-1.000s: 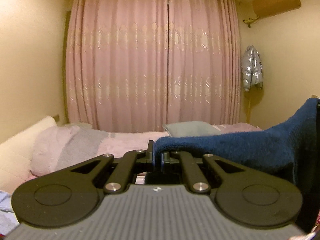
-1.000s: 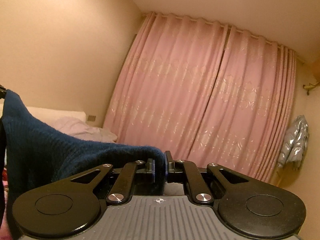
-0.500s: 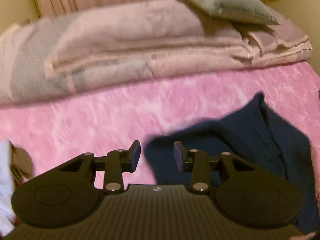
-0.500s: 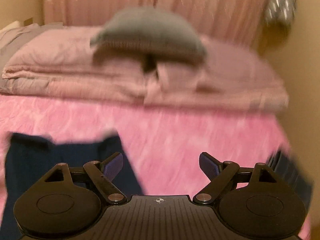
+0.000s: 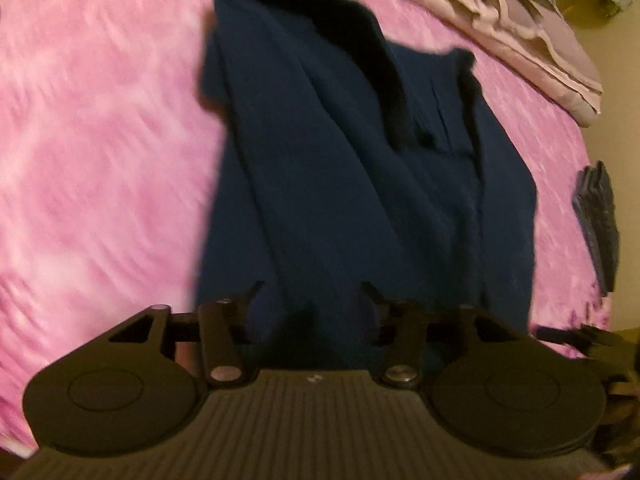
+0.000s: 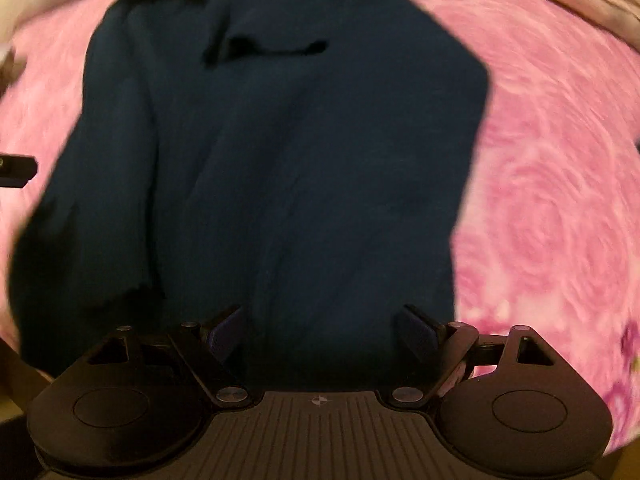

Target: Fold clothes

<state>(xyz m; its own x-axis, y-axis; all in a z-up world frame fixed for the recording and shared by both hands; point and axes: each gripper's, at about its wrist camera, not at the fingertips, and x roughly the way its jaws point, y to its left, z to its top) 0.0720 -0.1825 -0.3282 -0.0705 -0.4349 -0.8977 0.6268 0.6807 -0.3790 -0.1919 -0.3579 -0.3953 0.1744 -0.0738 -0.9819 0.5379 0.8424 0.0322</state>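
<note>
A dark navy garment (image 5: 360, 184) lies spread on the pink bedspread (image 5: 100, 140), with creases and a folded-over flap near its far end. It also fills the right wrist view (image 6: 280, 160). My left gripper (image 5: 312, 292) is open and empty, just above the garment's near edge. My right gripper (image 6: 320, 320) is open wide and empty, over the near edge of the garment. Both views are blurred by motion.
Folded pale pink bedding (image 5: 532, 32) is stacked at the far right of the bed. A small dark object (image 5: 596, 216) lies on the bedspread right of the garment. The bedspread (image 6: 540, 200) shows bare to the right of the garment.
Both grippers held the garment up, shut on it, one second ago. They have let go, opened, and tilted down; the garment now lies on the bed.
</note>
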